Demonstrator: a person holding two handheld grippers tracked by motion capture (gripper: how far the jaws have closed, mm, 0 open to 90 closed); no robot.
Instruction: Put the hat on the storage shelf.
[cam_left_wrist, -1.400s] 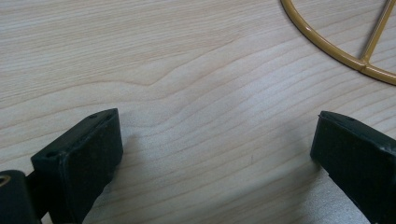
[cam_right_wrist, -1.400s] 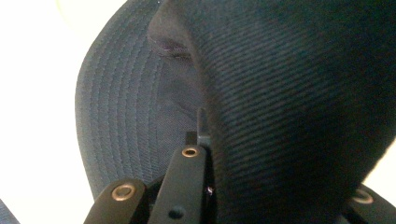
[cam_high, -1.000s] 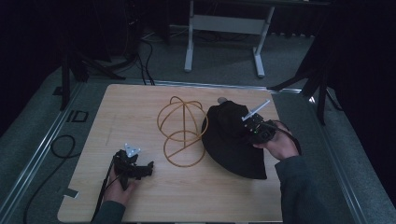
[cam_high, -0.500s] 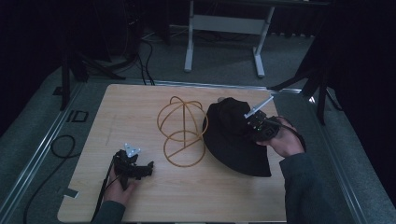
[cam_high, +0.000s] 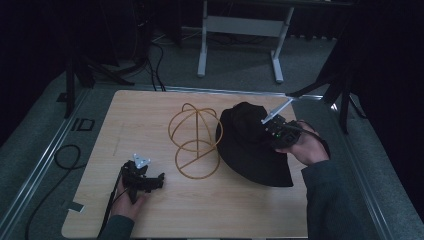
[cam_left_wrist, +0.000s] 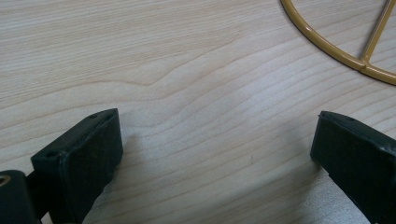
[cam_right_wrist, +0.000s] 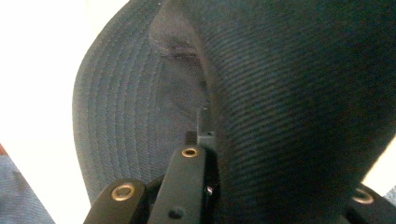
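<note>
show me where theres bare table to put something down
The widest bare patch is the far left of the table, left of the wire stand. The near edge between the left gripper and the black hat is also free. The middle right is crowded: stand, hat and right gripper sit close together.

a light wooden table (cam_high: 210, 210) carries a gold wire frame (cam_high: 195, 142) just beyond the left gripper (cam_high: 159, 181), and a dark brimmed hat (cam_high: 252, 147) lying under the right gripper (cam_high: 270, 131).
</note>
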